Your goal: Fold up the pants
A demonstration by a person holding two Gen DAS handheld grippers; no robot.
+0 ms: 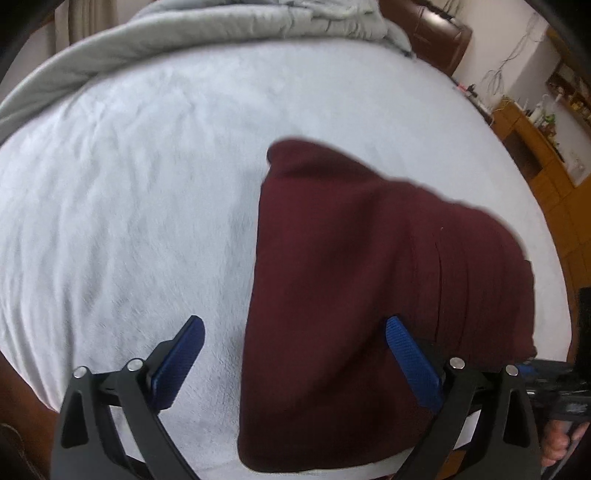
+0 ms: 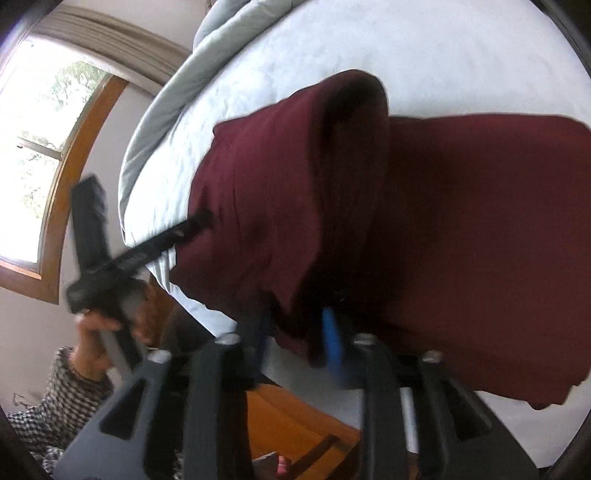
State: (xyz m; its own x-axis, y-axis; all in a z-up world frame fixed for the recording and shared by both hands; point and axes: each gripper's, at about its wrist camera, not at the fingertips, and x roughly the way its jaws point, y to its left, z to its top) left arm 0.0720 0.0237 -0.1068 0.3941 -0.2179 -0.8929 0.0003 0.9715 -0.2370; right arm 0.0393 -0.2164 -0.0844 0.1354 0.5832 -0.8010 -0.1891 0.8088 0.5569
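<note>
The right gripper (image 2: 295, 332) pinches a lifted flap of the pants (image 2: 461, 229) at the near edge of the bed (image 2: 461, 48), its fingers close together with cloth bunched between them (motion blur hides the exact bite). The left gripper (image 1: 293, 332) hangs wide open, one finger over the bed (image 1: 129, 203), the other over the pants (image 1: 351, 277), holding nothing. The maroon fabric looks soft, light and floppy, so it will likely sag; corners and folded edges seem the best holds. Farther back lies a grey duvet (image 1: 221, 22).
</note>
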